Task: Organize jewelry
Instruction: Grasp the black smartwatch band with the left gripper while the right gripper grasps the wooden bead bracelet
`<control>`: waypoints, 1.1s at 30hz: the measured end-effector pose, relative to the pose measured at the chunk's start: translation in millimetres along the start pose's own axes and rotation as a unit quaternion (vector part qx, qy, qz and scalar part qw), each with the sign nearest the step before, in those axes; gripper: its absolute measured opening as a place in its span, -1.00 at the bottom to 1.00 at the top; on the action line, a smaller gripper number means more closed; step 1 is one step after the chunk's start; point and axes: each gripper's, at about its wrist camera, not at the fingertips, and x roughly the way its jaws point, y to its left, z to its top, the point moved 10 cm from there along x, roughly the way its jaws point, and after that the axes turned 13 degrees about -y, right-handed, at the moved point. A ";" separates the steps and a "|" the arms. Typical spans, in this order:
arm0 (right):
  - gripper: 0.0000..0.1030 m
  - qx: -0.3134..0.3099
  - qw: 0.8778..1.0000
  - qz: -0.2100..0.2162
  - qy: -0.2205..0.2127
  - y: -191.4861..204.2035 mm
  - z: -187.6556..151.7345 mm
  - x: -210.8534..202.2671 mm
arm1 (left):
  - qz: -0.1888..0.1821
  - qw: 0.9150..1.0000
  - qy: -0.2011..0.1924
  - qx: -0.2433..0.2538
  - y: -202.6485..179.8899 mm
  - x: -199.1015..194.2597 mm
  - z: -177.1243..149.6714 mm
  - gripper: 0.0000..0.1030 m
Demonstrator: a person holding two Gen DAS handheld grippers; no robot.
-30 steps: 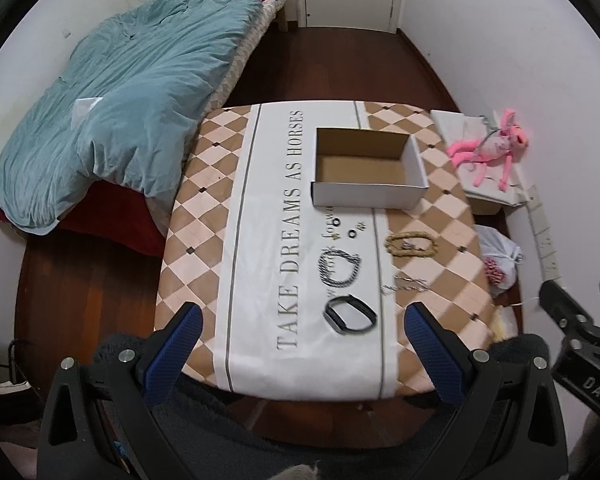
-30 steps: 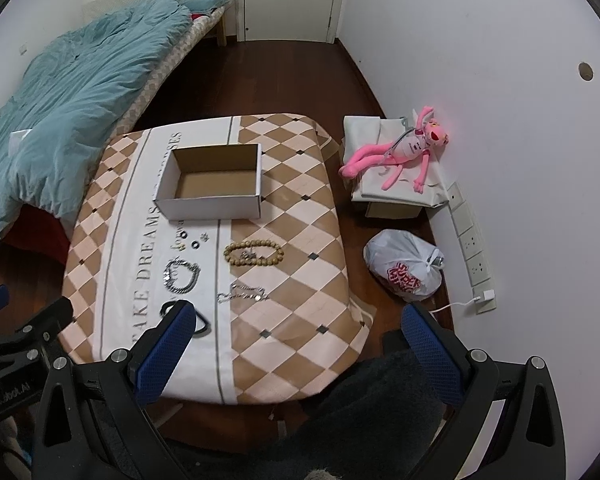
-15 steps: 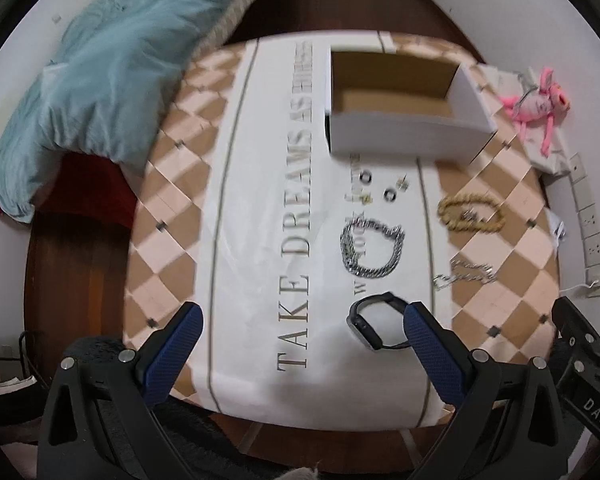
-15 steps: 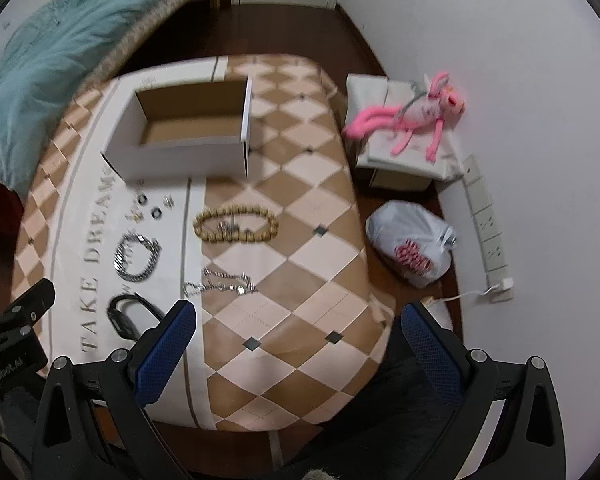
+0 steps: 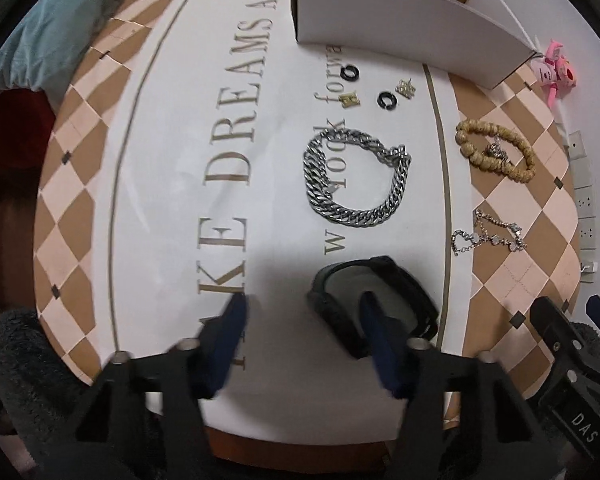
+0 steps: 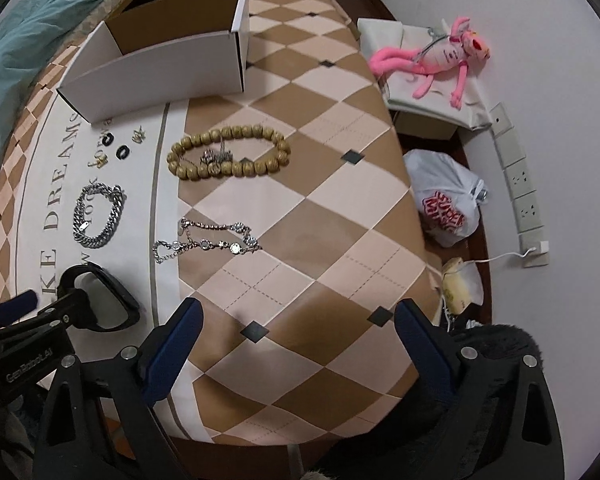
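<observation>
A black band (image 5: 400, 280) lies near the table's front edge. My left gripper (image 5: 303, 300) points down over it, jaws closing. One fingertip (image 5: 370, 312) stands inside the loop and the band's left side lies between the jaws, with no pad pressing on it. Beyond lie a silver chain bracelet (image 5: 356, 176), a thin silver bracelet (image 6: 208, 240), a wooden bead bracelet (image 6: 228, 152) and small earrings (image 5: 350, 74). An open white box (image 6: 160, 64) stands behind them. My right gripper (image 6: 298, 306) hangs over bare checked cloth, wide, jaws closing slightly, nothing between them.
The cloth-covered table (image 6: 340, 208) drops off at its right and front edges. On the floor to the right are a pink plush toy (image 6: 440, 56) on a cloth bag, a white plastic bag (image 6: 444, 208) and a wall socket strip (image 6: 516, 172). A teal duvet (image 6: 20, 40) lies at the left.
Both grippers have come down close to the table. The left jaws have narrowed a lot, now straddling the black band's left side. The right jaws look about as wide as before.
</observation>
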 end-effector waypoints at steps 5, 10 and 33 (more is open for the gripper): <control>0.83 -0.003 1.000 0.007 0.009 5.8 -6.1 7.8 | 0.005 0.999 -0.029 0.028 -2.9 -0.8 2.2 -0.78; 0.70 0.004 1.000 0.024 0.012 8.0 -5.0 8.9 | 0.009 0.998 -0.050 0.034 2.6 -8.9 9.4 -0.81; 0.20 0.029 0.999 0.044 0.010 0.8 96.9 79.8 | 0.015 0.991 -0.108 0.082 -41.2 -5.1 129.1 -0.81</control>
